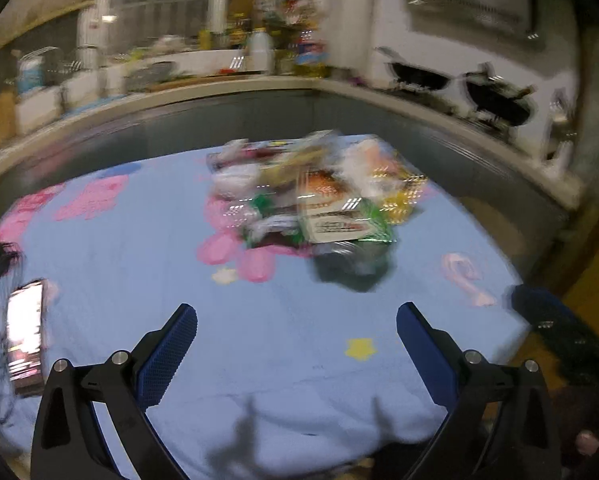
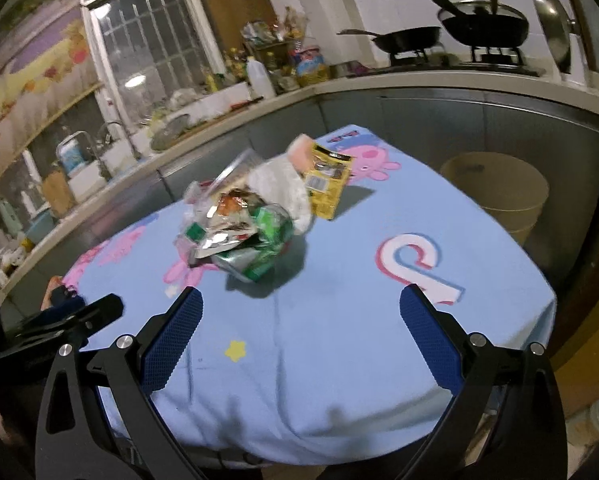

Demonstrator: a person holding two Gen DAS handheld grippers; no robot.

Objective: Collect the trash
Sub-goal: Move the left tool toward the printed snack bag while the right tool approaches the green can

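A heap of trash lies in the middle of a table under a light blue cartoon cloth: crumpled foil and green wrappers, a white bag and a yellow packet. The left wrist view shows the same heap, blurred. My left gripper hovers above the near part of the cloth, open and empty, well short of the heap. My right gripper is open too, nothing between its blue pads, with the heap just beyond its left finger. The left gripper's black body shows at the left of the right wrist view.
A phone and dark cables lie at the table's left edge. A beige bin stands on the floor to the right of the table. Behind runs a kitchen counter with bottles, a sink and black pans on a stove.
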